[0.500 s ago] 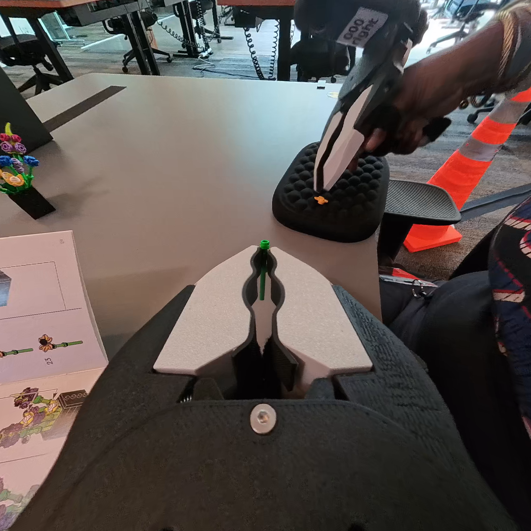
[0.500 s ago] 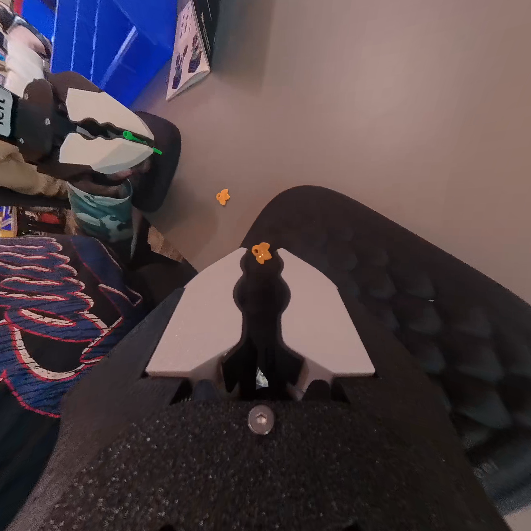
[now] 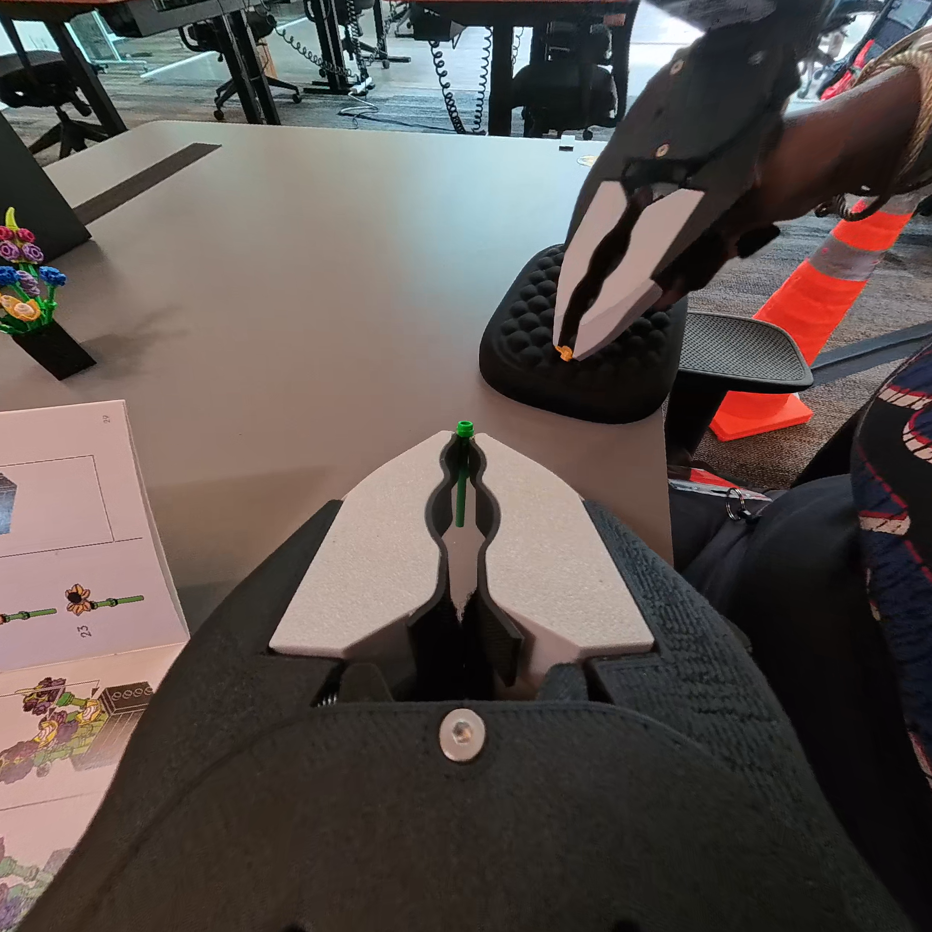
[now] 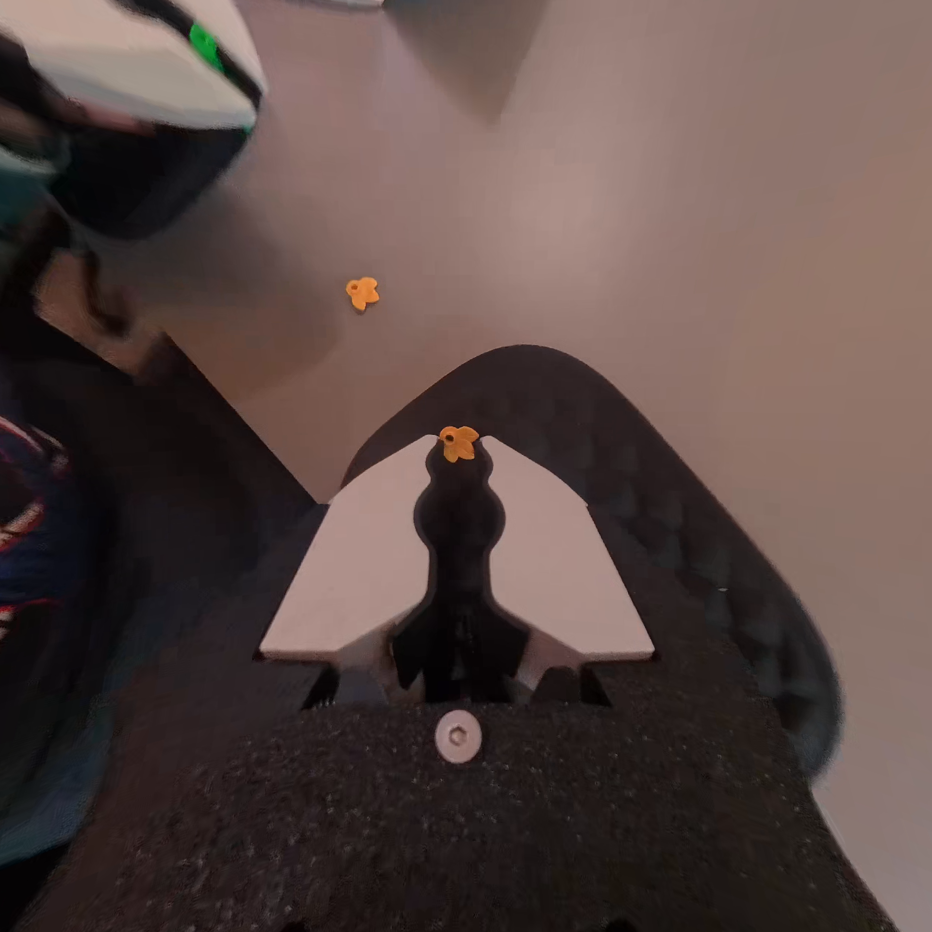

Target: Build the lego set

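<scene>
Lego stem (image 3: 461, 484), green, sits pinched in my left claw (image 3: 460, 444) above the table (image 3: 312, 282). My right claw (image 4: 459, 444) grips an orange petal piece (image 4: 458, 444), seemingly just over the bumpy black pad (image 3: 534, 323); another petal (image 4: 362, 292) lies on the table.

Open bench (image 3: 312, 262) lies bare through the middle. Obstacles: black bumpy pad (image 3: 534, 323) at the right edge, instruction booklet (image 3: 65, 529) near left, flower model (image 3: 25, 287) far left, loose orange piece (image 4: 362, 293) beside the pad.
</scene>
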`<act>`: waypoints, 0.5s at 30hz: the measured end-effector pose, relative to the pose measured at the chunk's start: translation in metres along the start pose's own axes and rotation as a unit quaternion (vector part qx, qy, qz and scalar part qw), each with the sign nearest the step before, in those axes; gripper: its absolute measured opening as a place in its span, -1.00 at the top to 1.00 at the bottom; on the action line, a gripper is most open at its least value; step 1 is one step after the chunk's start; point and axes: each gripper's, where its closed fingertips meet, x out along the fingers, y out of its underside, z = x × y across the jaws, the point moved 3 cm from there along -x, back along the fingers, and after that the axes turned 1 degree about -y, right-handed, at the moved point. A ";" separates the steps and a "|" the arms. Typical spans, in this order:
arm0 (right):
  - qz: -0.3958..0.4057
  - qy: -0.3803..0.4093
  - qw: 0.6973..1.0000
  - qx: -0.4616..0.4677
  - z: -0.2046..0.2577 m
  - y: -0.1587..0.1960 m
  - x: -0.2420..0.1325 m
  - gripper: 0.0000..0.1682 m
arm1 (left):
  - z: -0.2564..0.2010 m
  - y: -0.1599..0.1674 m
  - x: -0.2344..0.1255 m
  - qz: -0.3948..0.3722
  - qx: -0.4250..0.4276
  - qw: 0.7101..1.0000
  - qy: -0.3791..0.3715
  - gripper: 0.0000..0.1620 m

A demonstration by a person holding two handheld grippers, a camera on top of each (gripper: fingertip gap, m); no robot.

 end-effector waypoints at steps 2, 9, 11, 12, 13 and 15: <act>0.026 0.035 0.996 -0.081 0.002 -0.002 -0.001 0.86 | 0.000 0.000 0.000 0.000 0.002 1.000 -0.001 0.96; 0.171 0.126 0.907 -0.365 -0.005 -0.003 -0.009 0.87 | -0.001 -0.001 0.000 -0.001 0.008 1.000 -0.005 0.96; 0.184 0.121 0.902 -0.371 -0.007 -0.004 -0.009 0.86 | -0.001 0.000 0.000 0.001 0.009 1.000 -0.005 0.96; 0.174 0.108 0.913 -0.352 -0.008 -0.005 -0.009 0.84 | -0.001 0.000 0.000 0.000 0.010 1.000 -0.005 0.96; 0.157 0.086 0.932 -0.315 -0.008 -0.007 -0.010 0.84 | -0.001 -0.001 0.000 -0.001 0.012 1.000 -0.006 0.96; 0.119 0.017 0.973 -0.195 -0.007 -0.010 -0.012 0.82 | -0.002 -0.001 -0.001 -0.003 0.014 1.000 -0.007 0.96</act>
